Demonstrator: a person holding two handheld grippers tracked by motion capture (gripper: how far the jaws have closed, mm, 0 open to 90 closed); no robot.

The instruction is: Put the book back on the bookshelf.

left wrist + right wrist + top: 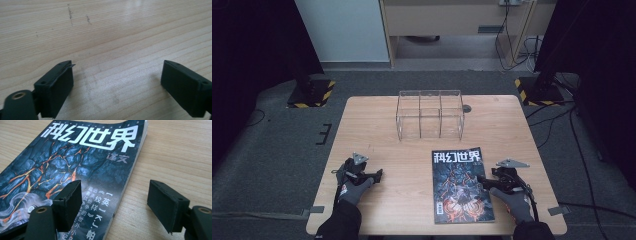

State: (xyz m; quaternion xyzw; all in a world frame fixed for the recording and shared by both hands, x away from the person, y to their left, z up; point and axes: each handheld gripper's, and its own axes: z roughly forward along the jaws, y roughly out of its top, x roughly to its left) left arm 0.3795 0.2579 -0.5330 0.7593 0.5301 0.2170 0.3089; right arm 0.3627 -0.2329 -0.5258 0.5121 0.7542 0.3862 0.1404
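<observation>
Nearest the camera: two gloved forearms come in at the table's (377,125) near edge, each holding a gripper.
Right gripper (482,181): jaws spread wide and gripping nothing; in the right gripper view (113,202) one jaw hangs over the cover, the other over bare wood, so they straddle the magazine's right edge.
Left gripper (379,174): jaws apart and empty (117,82), over plain wood, well apart from the magazine.
Magazine (460,184): flat and face up on the near right part of the table, title toward the far side; also seen close up (75,165).
Long axis: runs from near to far, roughly square to the right gripper's reach.
Nearer hand: the right one, by a clear margin.
Wire rack (430,114): clear, divided, standing at the table's far middle, well apart from both grippers.
Likely next move: I'd judge a pinch on that right edge.
Hard to tell: whether the jaw over the cover touches it; the magazine's near right corner sits behind the right hand (512,197).
</observation>
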